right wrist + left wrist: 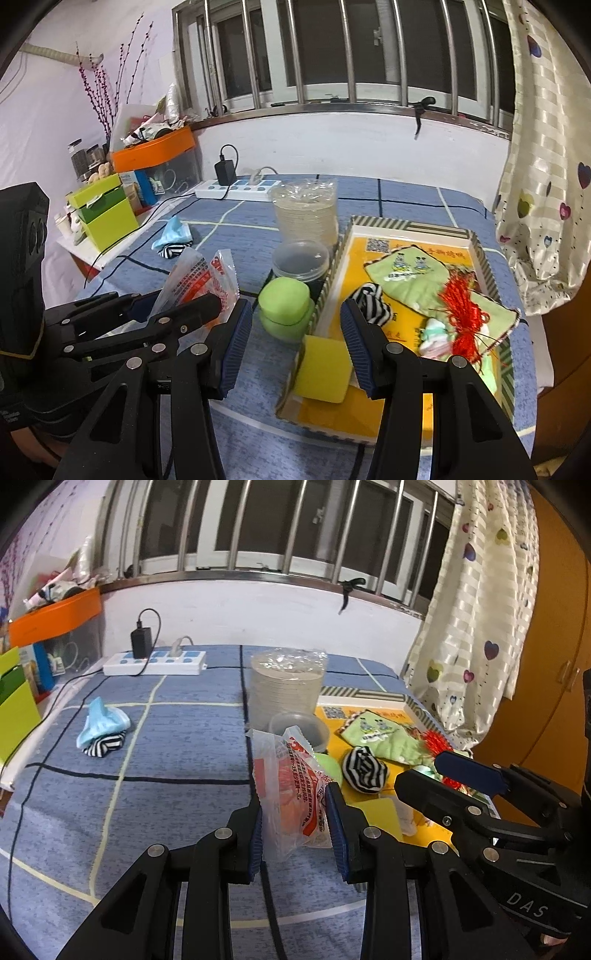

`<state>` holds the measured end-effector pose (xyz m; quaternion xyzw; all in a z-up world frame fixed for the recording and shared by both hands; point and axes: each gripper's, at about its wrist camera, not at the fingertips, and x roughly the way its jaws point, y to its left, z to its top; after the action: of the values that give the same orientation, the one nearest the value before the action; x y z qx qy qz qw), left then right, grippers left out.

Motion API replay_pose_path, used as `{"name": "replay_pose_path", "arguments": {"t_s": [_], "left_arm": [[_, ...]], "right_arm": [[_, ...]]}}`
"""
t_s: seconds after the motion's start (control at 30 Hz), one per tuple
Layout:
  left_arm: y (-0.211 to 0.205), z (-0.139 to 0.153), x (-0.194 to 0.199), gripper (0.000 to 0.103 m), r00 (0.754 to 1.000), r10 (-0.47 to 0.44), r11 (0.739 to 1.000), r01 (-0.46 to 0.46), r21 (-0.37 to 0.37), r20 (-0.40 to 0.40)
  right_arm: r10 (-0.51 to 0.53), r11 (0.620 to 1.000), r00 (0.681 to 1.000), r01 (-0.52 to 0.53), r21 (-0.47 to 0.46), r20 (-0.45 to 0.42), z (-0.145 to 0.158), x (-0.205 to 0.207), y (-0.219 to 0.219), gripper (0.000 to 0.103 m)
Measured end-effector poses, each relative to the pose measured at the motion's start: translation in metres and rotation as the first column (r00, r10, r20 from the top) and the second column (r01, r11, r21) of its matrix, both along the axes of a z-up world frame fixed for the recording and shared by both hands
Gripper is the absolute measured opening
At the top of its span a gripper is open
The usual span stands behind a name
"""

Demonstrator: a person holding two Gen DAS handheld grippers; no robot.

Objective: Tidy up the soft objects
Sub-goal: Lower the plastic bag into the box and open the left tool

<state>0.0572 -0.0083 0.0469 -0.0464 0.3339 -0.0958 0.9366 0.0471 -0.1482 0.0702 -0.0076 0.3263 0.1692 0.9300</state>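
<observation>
Socks (105,729), pale blue and striped, lay bunched at far left on the blue checked cloth (173,738). Moving right, our left gripper (295,823) pinched a crinkly red-printed plastic packet (291,790) between its pads. Beside it stood a green sponge (284,299) and clear tubs (304,218). Our right gripper (295,347) hung with jaws spread over a yellow sponge (325,369) in the tray (484,254), which also held a striped sock ball (371,302), green cloth (406,277) and red tassel (465,314).

Tray (480,251) on worktop's (177,738) right side holds cloth (406,273), rolled sock (373,302), tassel (461,314) and sponge (325,369); left of it a jar (286,306), lidded tub (301,260), cup stack (304,218) behind; power strip (155,662) at the back.
</observation>
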Motion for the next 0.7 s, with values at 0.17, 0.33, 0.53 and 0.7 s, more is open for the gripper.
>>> {"name": "replay_pose_path", "arguments": {"t_s": [0.17,0.33,0.53,0.7], "left_arm": [[0.009,-0.001,0.001,0.030,1.000,0.025,1.000,-0.025,0.000,-0.002],[0.016,-0.002,0.003,0.030,1.000,0.026,0.999,-0.026,-0.019,-0.003],[0.005,0.001,0.006,0.030,0.999,-0.045,0.998,0.045,-0.051,0.016],[-0.023,-0.001,0.013,0.030,0.989,-0.149,0.986,0.149,-0.073,0.016]], "right_arm": [[0.020,1.000,1.000,-0.020,0.001,-0.005,-0.002,0.003,0.008,0.051],[0.032,0.999,0.999,-0.032,0.003,-0.006,-0.003,0.005,0.013,0.051],[-0.011,1.000,1.000,0.010,0.024,0.015,0.000,0.000,-0.003,0.051],[-0.103,0.994,0.995,0.103,0.038,0.007,-0.001,-0.003,-0.033,0.051]]}}
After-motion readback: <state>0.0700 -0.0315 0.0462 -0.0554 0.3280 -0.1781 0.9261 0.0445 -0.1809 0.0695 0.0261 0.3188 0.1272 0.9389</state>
